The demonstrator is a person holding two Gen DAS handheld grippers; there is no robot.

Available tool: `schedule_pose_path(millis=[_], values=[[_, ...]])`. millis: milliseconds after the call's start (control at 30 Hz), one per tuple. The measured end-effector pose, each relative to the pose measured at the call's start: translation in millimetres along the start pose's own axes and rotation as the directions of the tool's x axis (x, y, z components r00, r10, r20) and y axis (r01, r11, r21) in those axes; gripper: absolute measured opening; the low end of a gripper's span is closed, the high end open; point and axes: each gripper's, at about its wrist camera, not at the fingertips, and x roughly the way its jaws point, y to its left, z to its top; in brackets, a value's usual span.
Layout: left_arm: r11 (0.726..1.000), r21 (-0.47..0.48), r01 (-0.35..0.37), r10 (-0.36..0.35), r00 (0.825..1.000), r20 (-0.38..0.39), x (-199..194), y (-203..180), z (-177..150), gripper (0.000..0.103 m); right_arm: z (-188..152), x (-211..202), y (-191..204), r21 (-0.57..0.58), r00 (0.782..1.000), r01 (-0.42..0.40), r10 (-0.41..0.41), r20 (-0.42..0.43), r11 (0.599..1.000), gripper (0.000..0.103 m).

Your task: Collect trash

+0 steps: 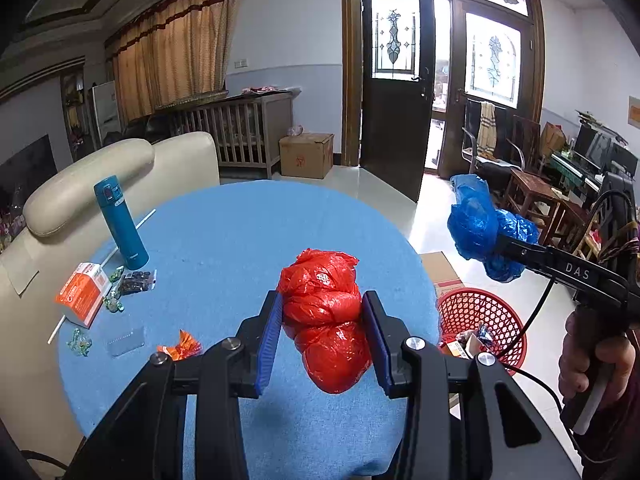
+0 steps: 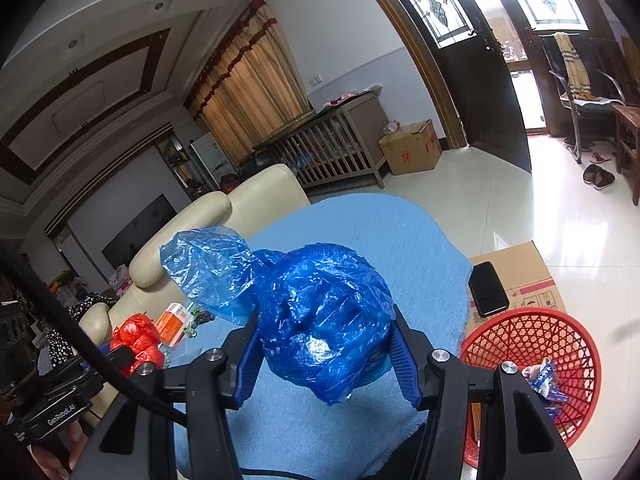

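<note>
Grippers both loaded. Left gripper (image 1: 323, 334) clenched on red bag (image 1: 326, 316), held above blue table (image 1: 224, 232). Right gripper (image 2: 325, 350) clenched on blue bag (image 2: 320, 316), off table edge, above floor near red basket (image 2: 560, 344). Wrappers (image 1: 116, 300), box (image 1: 82, 294) lie on table.

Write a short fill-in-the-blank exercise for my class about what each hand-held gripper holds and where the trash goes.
1. The left hand-held gripper is shut on a crumpled ____ plastic bag.
2. The right hand-held gripper is shut on a ____ plastic bag.
3. The red mesh basket stands on the ____ beside the table.

Missing words: red; blue; floor
</note>
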Motion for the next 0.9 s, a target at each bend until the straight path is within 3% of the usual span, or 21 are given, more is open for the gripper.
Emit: schedule_pose_path(millis=[900], values=[[0.997, 0.080, 0.016, -0.016, 1.000, -0.005, 0.6, -34.9, 4.2, 0.042, -16.9, -50.0, -20.7, 0.049, 0.997, 0.012, -0.016, 0.071, 0.999, 0.059]])
